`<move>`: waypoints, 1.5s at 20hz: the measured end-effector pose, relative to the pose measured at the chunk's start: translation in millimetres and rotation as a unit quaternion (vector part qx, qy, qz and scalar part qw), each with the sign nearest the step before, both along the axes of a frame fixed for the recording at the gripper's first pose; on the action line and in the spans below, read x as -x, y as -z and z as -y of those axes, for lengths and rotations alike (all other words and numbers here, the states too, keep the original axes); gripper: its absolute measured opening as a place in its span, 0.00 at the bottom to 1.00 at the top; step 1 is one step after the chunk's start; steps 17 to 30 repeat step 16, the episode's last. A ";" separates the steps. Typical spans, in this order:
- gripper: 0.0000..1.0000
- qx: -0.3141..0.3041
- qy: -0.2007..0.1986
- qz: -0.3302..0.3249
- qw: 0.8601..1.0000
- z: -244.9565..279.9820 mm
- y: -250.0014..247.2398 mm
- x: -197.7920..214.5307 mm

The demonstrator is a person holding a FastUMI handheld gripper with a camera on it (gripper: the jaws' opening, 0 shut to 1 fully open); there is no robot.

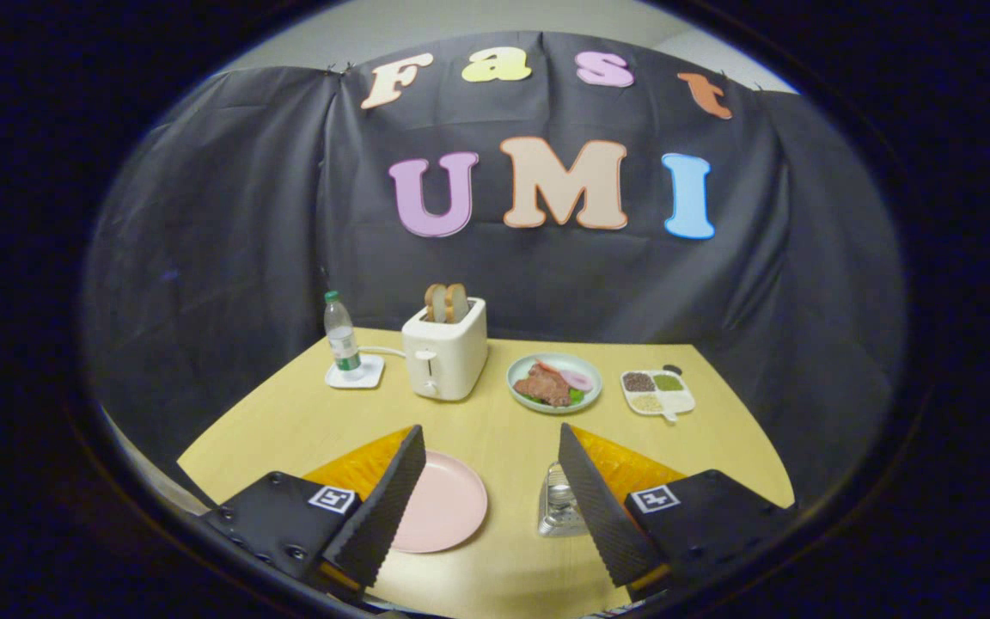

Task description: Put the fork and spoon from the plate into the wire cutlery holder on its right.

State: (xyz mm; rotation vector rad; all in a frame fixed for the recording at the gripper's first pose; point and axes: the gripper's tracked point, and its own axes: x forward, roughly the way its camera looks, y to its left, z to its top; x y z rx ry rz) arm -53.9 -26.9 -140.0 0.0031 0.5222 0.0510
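Plainly, the jaws [491, 438] gape wide and empty; pink plate [448, 503] bare, wire cutlery holder [557, 507] contents unclear.

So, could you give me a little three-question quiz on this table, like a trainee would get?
1. True or false: the tool has its two fingers spread apart, gripping nothing.
2. What sticks out of the top of the toaster? A) bread slices B) a fork C) nothing
3. Fill in: the plate lying between the tool's fingers is coloured ____.

Key: 1 true; 2 A; 3 pink.
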 end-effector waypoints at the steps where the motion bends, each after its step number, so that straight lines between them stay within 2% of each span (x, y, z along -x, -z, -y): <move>1: 0.99 -0.002 0.006 0.015 1.000 -5.0 -3.1 0.3; 6: 0.99 -0.022 0.023 0.068 0.997 -26.0 -18.2 -5.7; 10: 0.99 -0.001 0.051 0.121 0.991 -14.9 -34.1 -13.7; 30: 0.99 0.001 0.051 0.130 0.990 -11.7 -32.7 -17.6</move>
